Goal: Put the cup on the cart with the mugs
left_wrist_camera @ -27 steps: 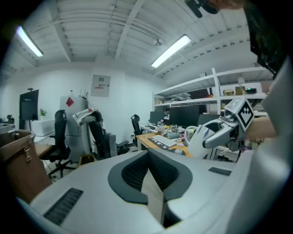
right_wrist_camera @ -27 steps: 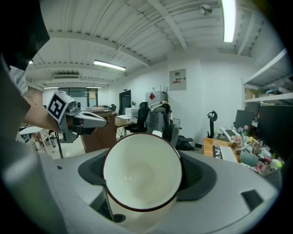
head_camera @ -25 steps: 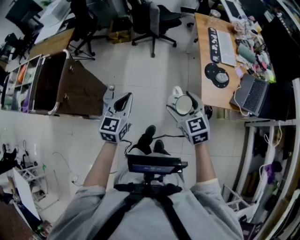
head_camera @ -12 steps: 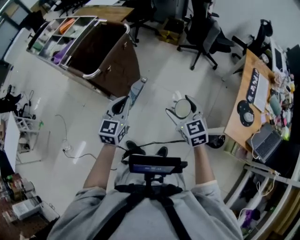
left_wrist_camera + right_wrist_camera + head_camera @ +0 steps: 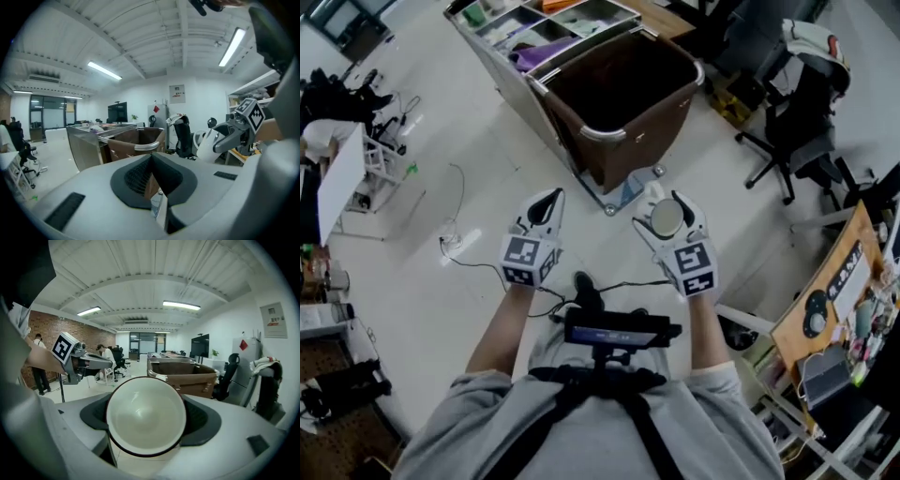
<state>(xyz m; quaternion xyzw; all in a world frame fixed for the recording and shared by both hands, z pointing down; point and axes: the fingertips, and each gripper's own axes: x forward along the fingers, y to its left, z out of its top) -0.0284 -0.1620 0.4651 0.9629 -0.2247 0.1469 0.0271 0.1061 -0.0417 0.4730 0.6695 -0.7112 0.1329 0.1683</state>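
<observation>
FREE: bare floor [image 5: 441,131] L of cart [image 5: 633,141] & on its near side | BLOCK: cart's brown bin, top open | R of cart: office chair [image 5: 802,141], desk [image 5: 830,300] further R, floor strip btwn

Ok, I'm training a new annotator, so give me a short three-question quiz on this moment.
1. Multiple choice: which gripper has the cup? A left, B right, C neither.
2. Short answer: in the head view, where does the cart stand relative to the cup?
3. True or false: the cup already sits on the cart.
Key: 1 B, the right gripper is clamped on it. 2 Beyond it, higher in the picture, apart from it. 3 False.
</observation>
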